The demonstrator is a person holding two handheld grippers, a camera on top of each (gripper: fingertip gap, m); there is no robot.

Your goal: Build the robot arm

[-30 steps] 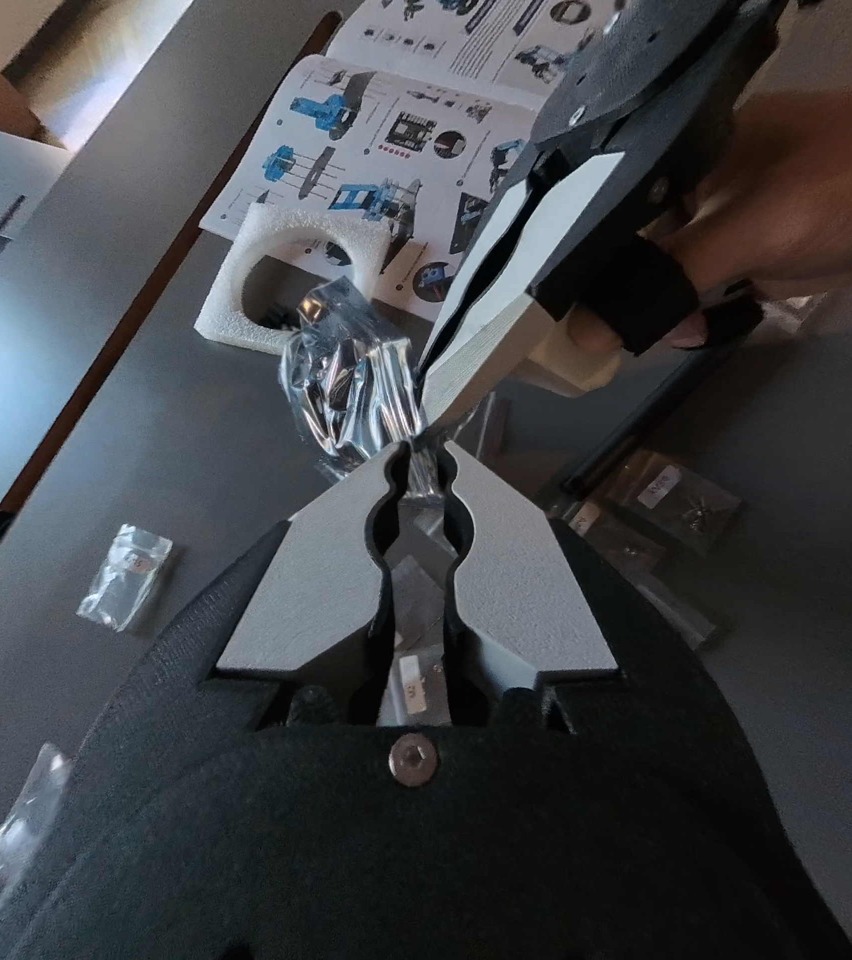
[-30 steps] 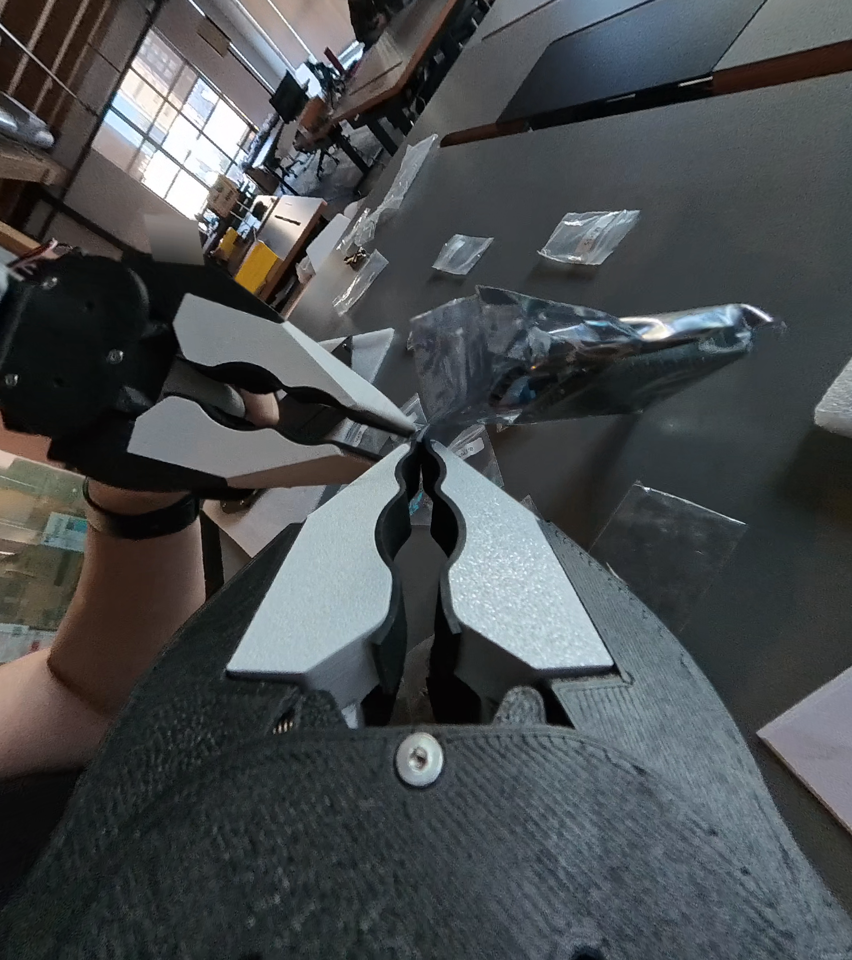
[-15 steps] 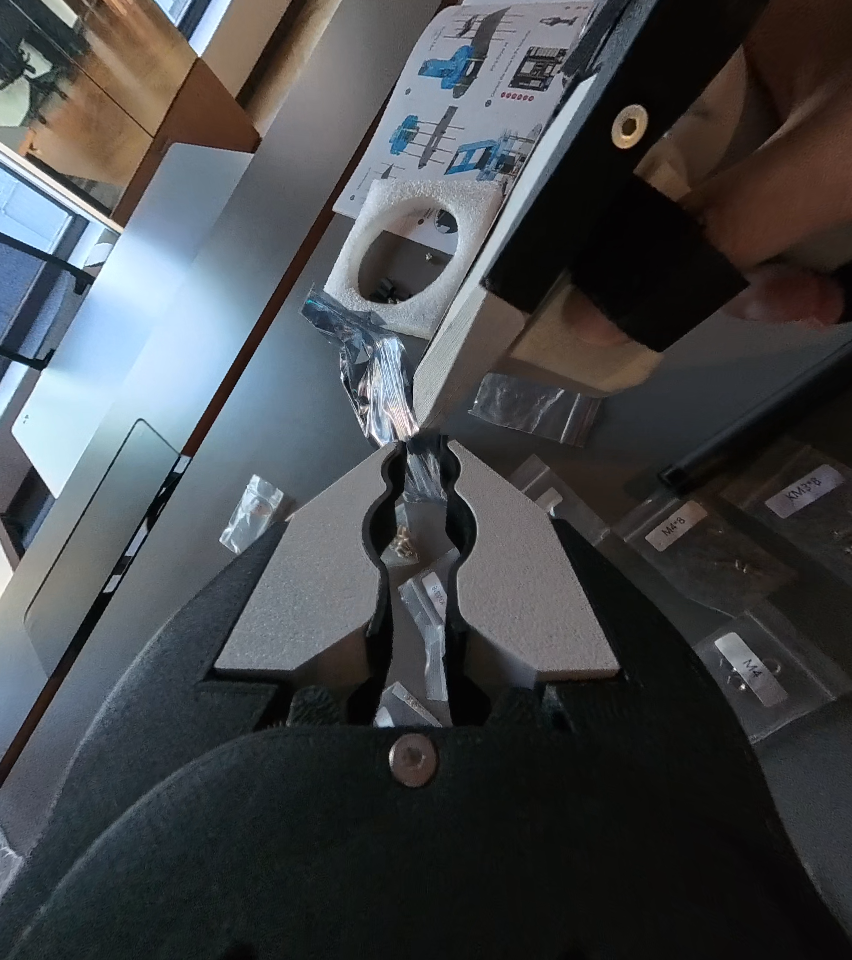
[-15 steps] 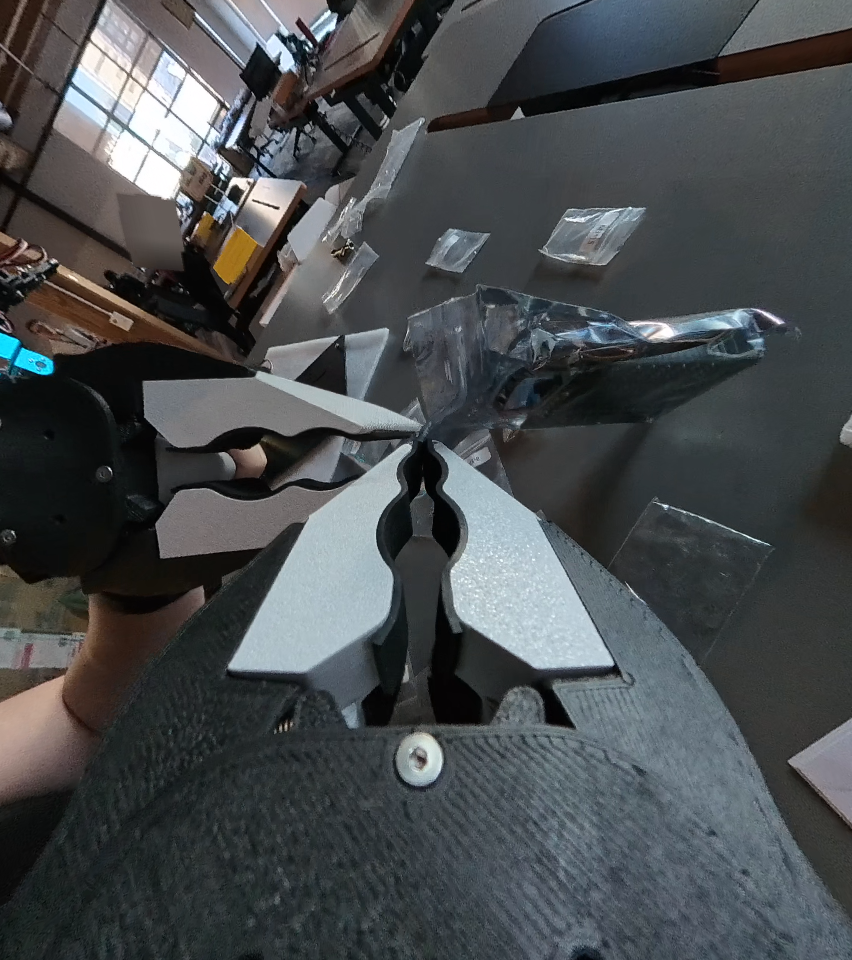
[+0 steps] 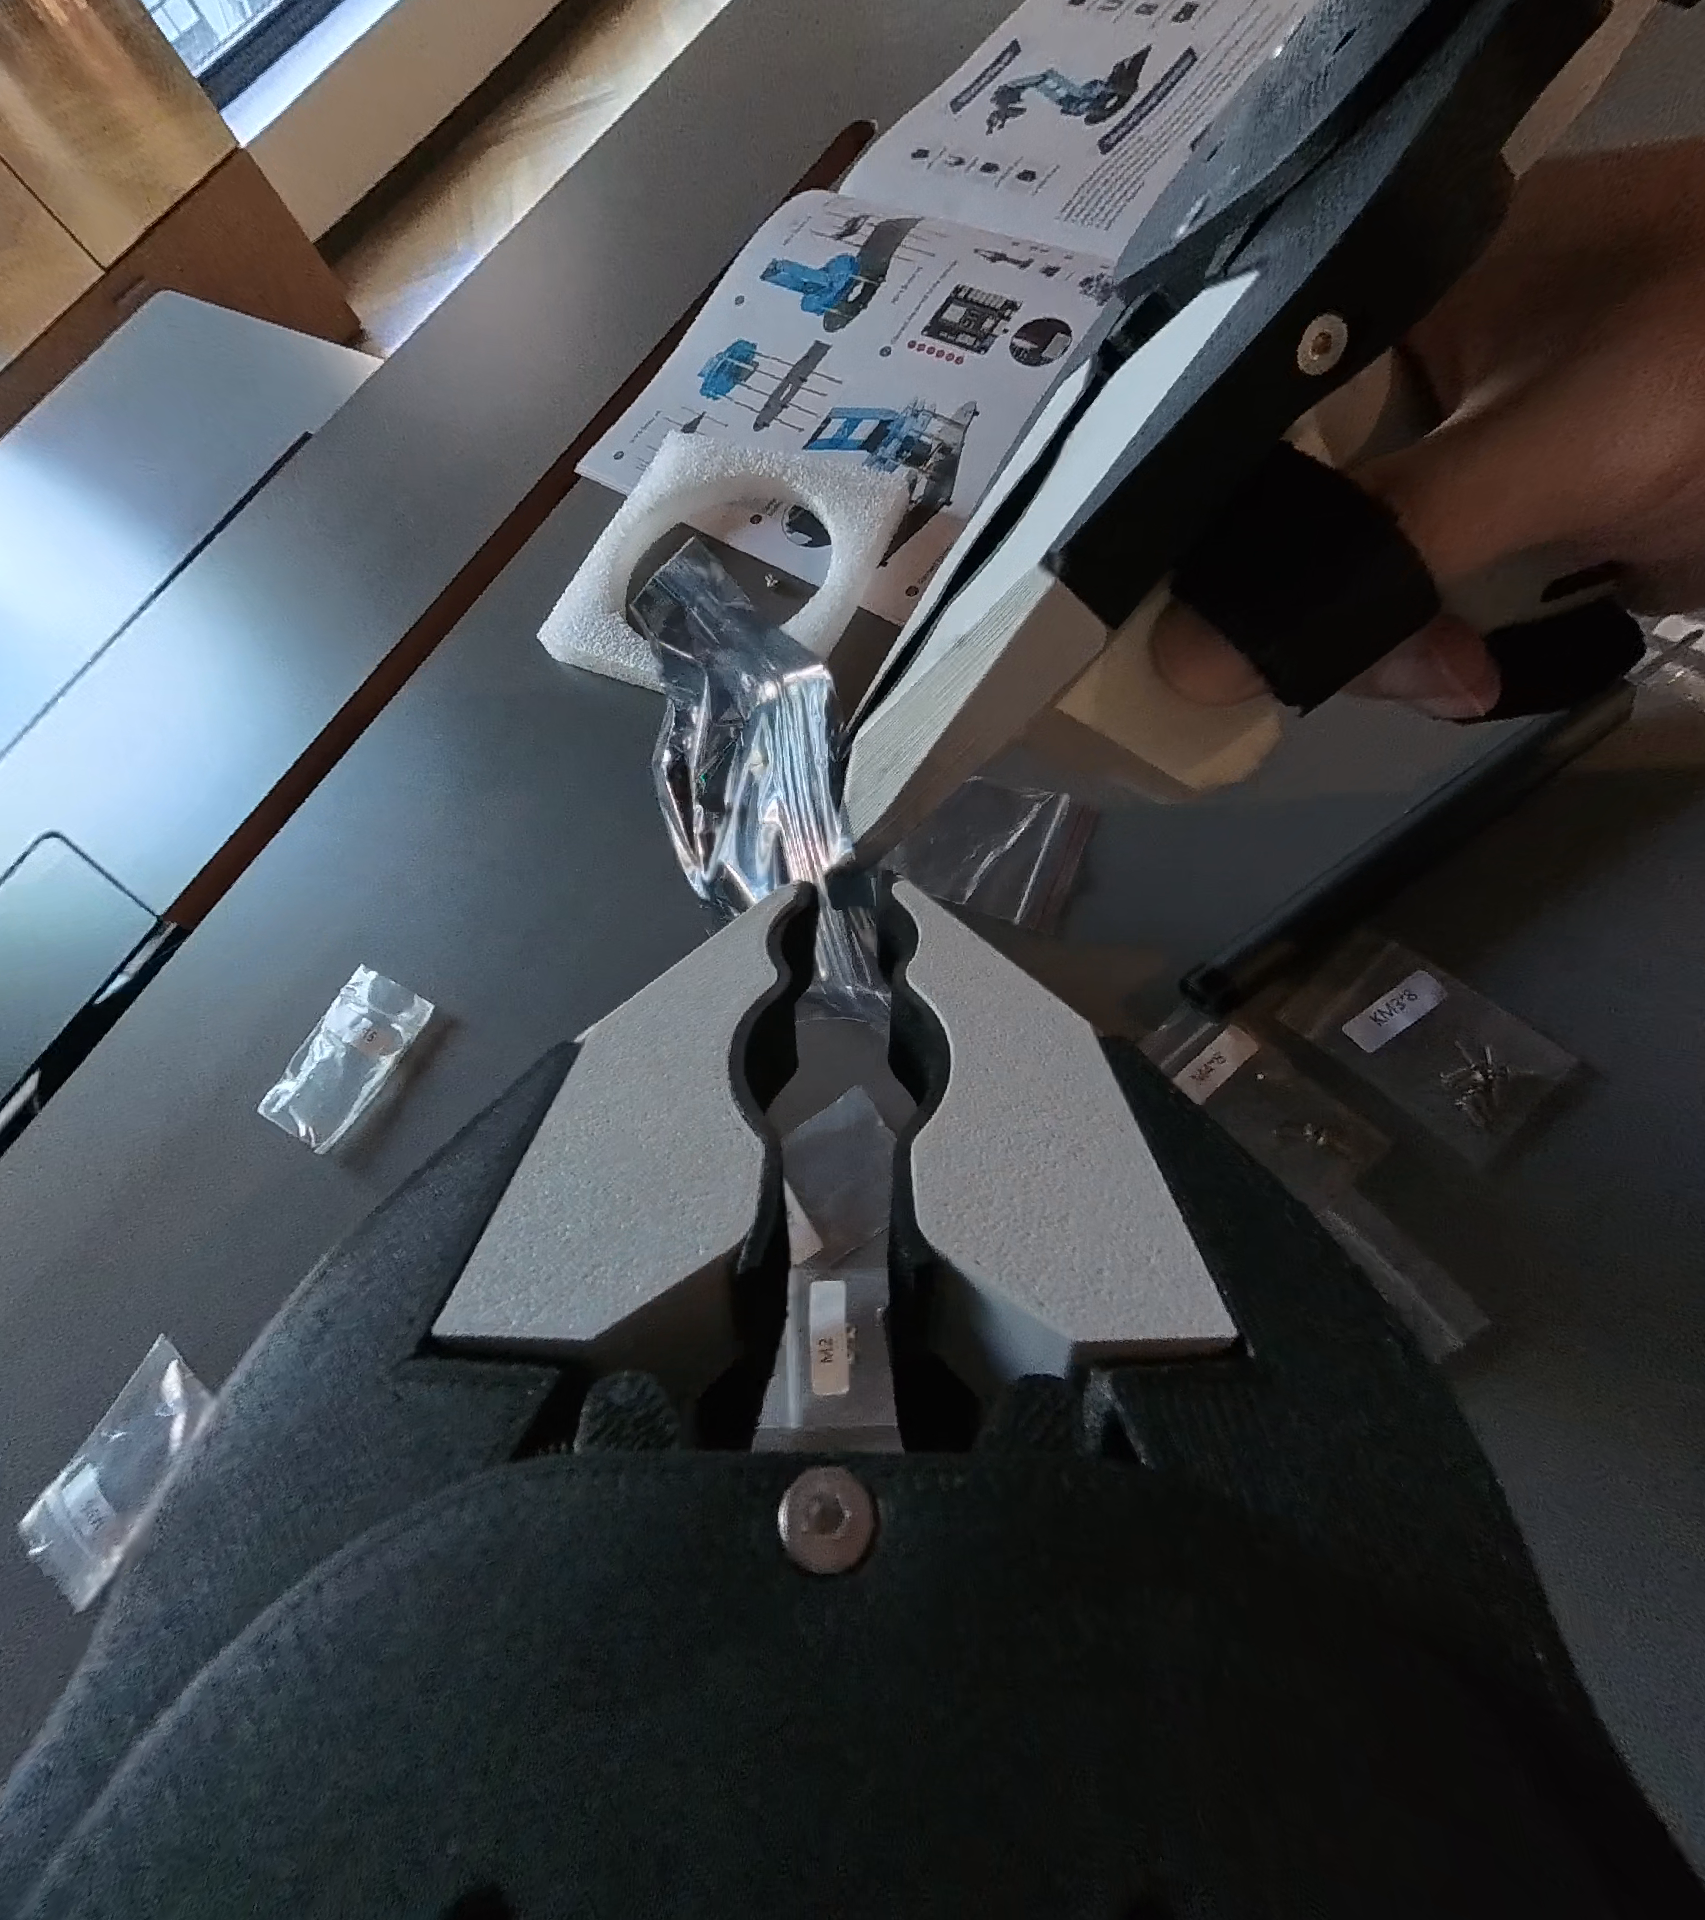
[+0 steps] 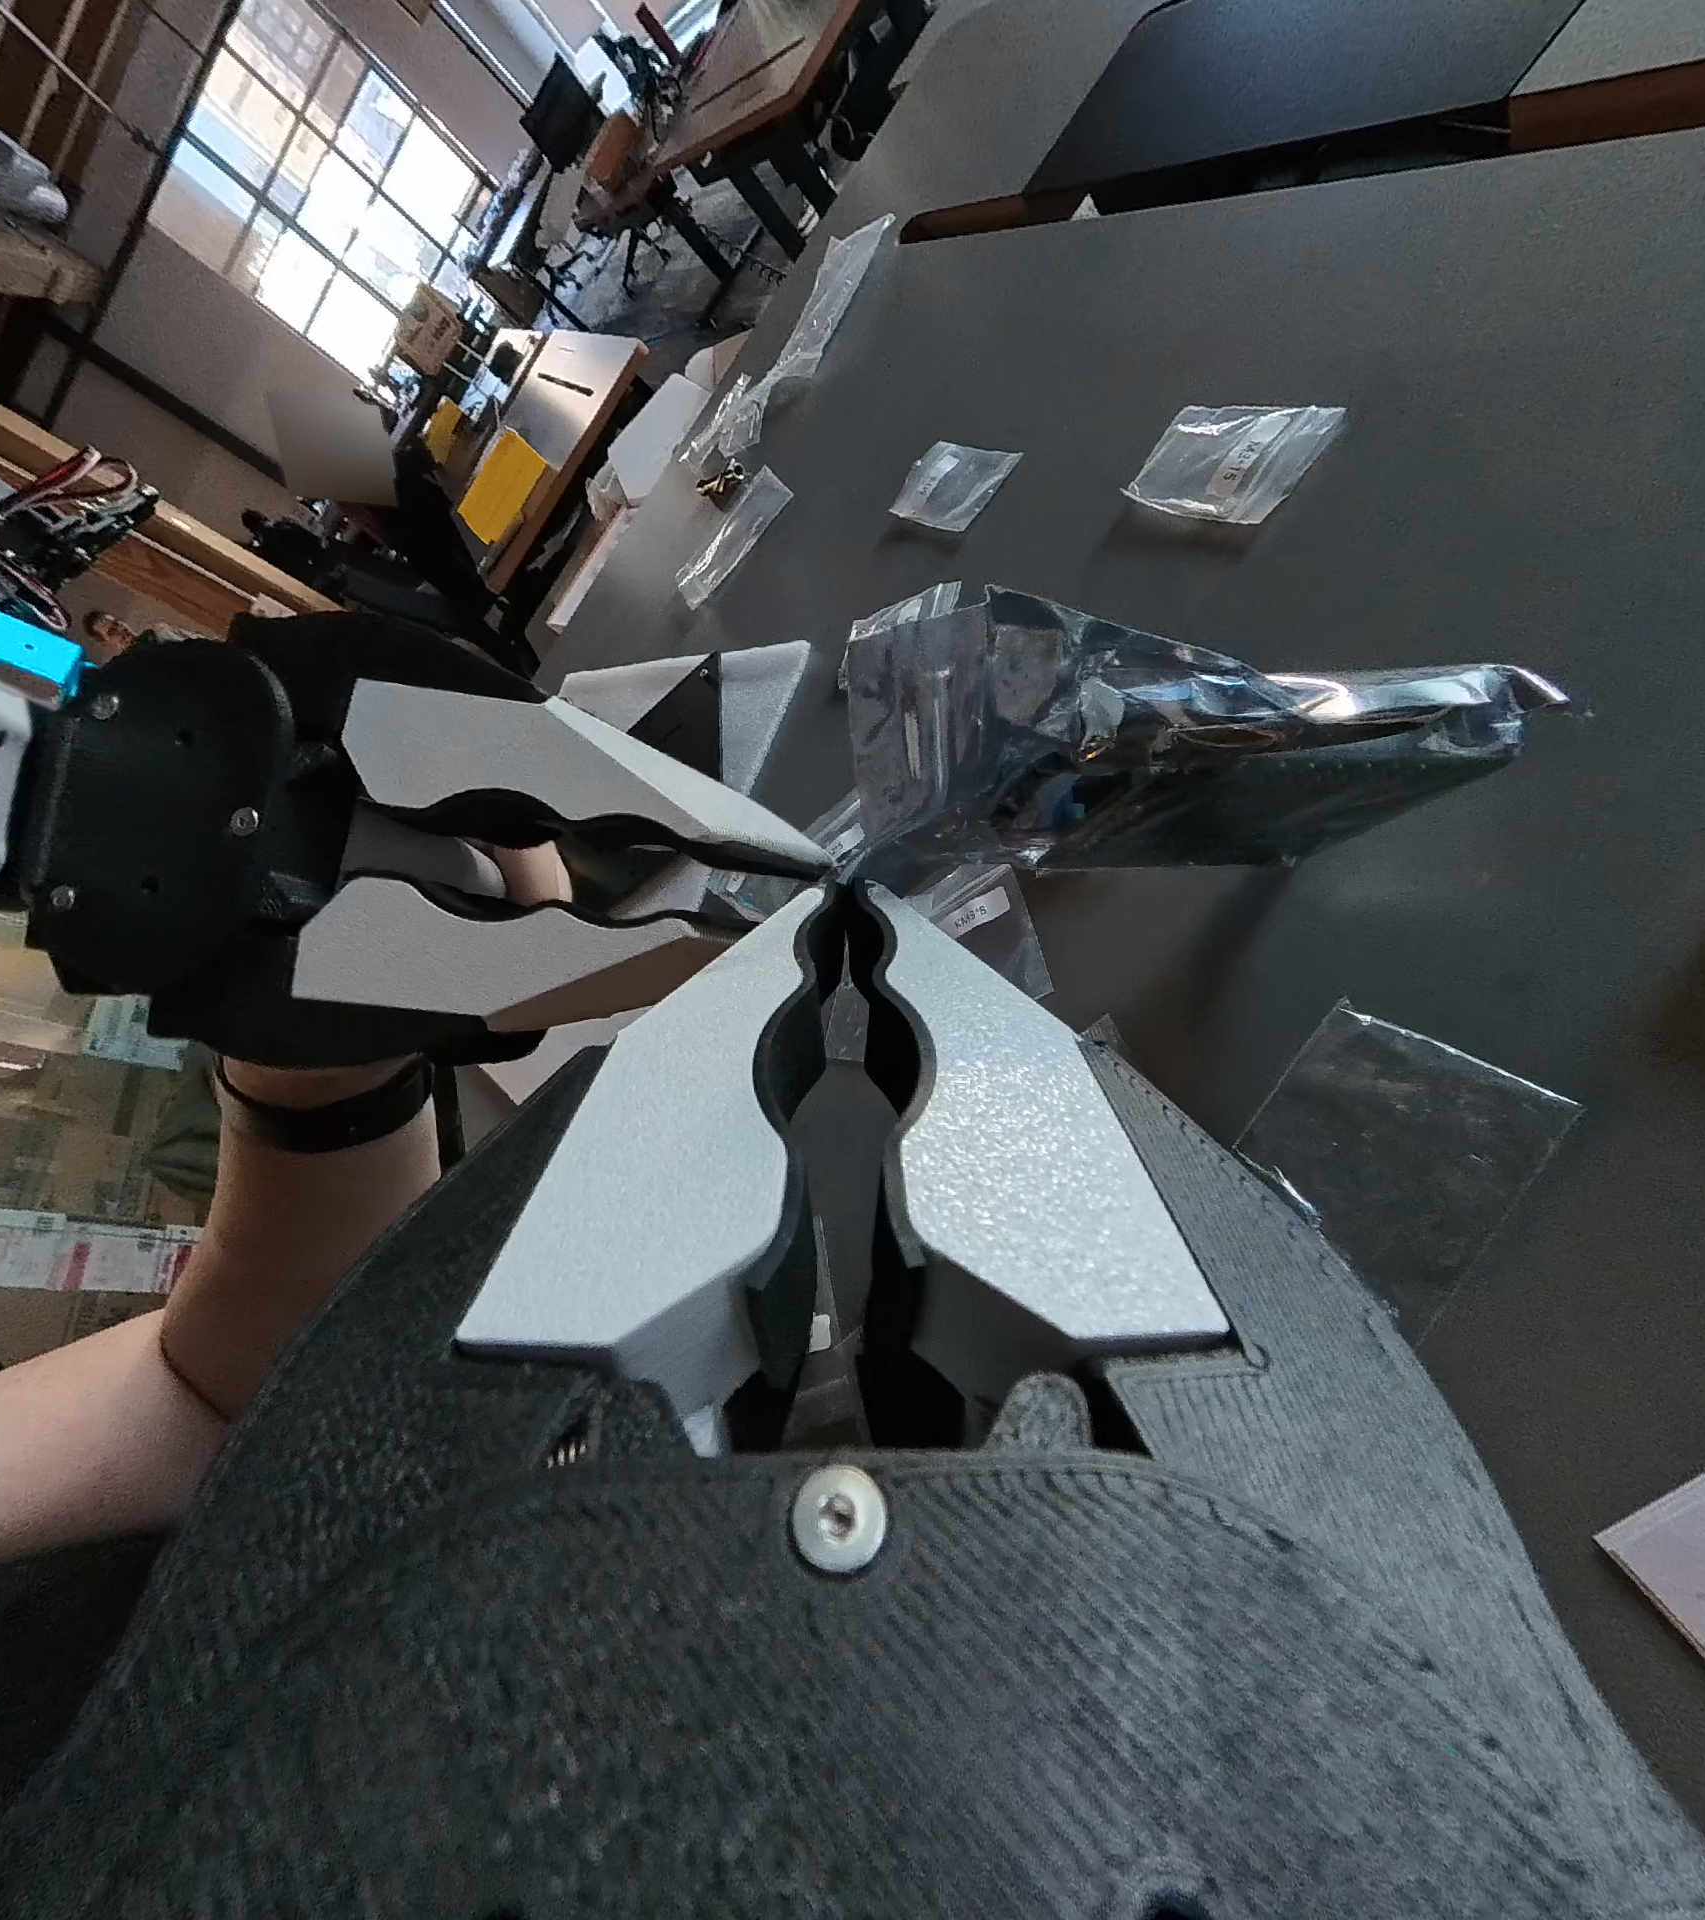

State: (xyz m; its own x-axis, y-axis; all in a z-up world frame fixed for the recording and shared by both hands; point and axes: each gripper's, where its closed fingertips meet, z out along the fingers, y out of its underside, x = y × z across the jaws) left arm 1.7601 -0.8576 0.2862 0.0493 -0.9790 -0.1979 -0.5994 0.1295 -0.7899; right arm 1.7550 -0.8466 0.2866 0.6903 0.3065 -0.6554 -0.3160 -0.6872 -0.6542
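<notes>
A shiny silver anti-static bag (image 5: pixel 754 769) with something dark inside hangs in the air above the grey table; it also shows in the right wrist view (image 6: pixel 1170 748). My left gripper (image 5: pixel 853 899) is shut on one corner of the bag's edge. My right gripper (image 6: pixel 846 891) is shut on the same edge right beside it. In the left wrist view the right gripper (image 5: pixel 858 831) comes in from the upper right, its tips next to mine. In the right wrist view the left gripper (image 6: pixel 817 862) comes in from the left, held by a hand.
A white foam square with a round hole (image 5: pixel 723 561) lies on an open illustrated booklet (image 5: pixel 889 343). Several small clear bags of screws (image 5: pixel 1461 1070) lie on the grey table (image 5: pixel 412 831), others in the right wrist view (image 6: pixel 1232 462). A black rod (image 5: pixel 1399 862) lies at right. Both grippers' tips are close together, under 4 cm apart. Left tips and right tips are each some 20 cm from the black rod (image 5: pixel 1399 862).
Both grippers keep hold of the bag's edge. The left gripper's view has swung and tilted, and in the right wrist view the left gripper has rotated slightly. The bag has stayed lifted.
</notes>
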